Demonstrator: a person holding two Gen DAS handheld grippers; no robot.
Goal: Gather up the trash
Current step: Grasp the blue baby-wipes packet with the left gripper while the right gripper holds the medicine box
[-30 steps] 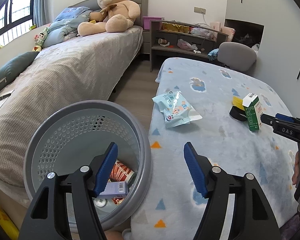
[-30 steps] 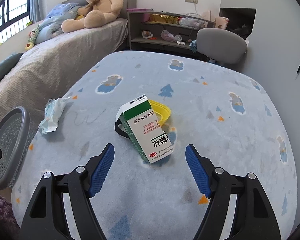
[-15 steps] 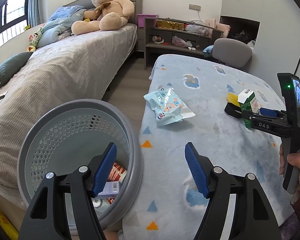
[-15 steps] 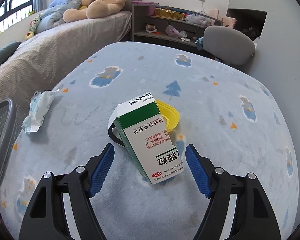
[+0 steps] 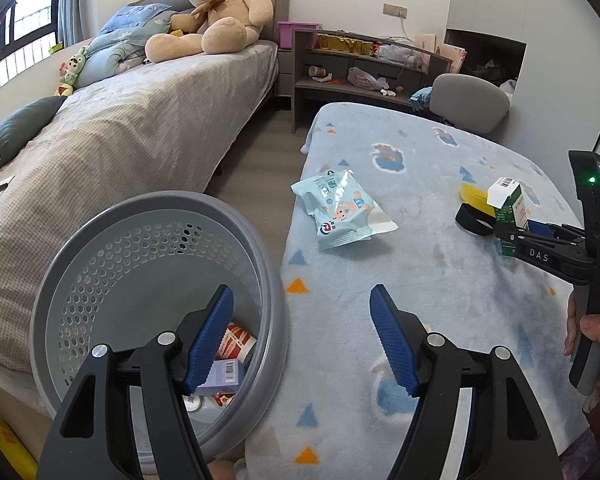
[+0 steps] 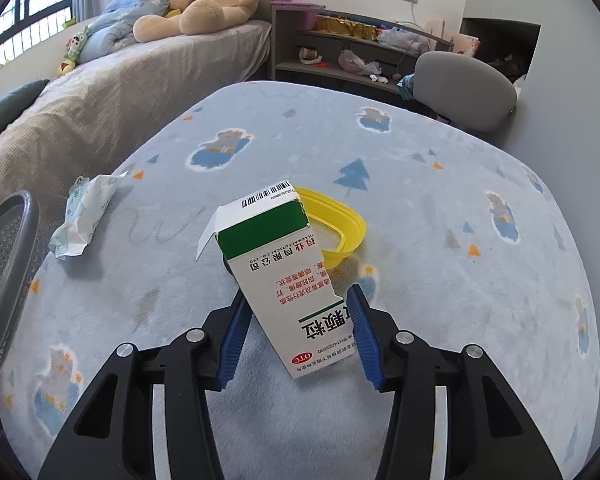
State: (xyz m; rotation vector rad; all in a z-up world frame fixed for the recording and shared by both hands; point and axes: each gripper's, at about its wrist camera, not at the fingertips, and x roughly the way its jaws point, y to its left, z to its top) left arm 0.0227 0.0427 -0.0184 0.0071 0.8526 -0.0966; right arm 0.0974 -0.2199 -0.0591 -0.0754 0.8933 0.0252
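Observation:
A green and white medicine box (image 6: 288,276) lies on the blue blanket-covered table (image 6: 440,184), its open flap pointing away from me. My right gripper (image 6: 296,334) has closed on its near end, both blue pads touching its sides; it also shows in the left wrist view (image 5: 524,236) with the box (image 5: 508,200). My left gripper (image 5: 302,340) is open and empty, above the rim of the grey perforated bin (image 5: 100,264), which holds several pieces of trash (image 5: 230,360). A light-blue wrapper (image 5: 340,208) lies on the table near the bin, also in the right wrist view (image 6: 84,216).
A yellow lid (image 6: 336,228) and a black ring (image 5: 470,216) lie just behind the box. A bed (image 5: 120,136) with a teddy bear (image 5: 216,12) stands to the left. A grey chair (image 5: 466,100) and a shelf unit (image 5: 352,68) stand beyond the table.
My right gripper has moved forward and closed its pads onto the medicine box. My left gripper has stayed open over the bin, shifting slightly.

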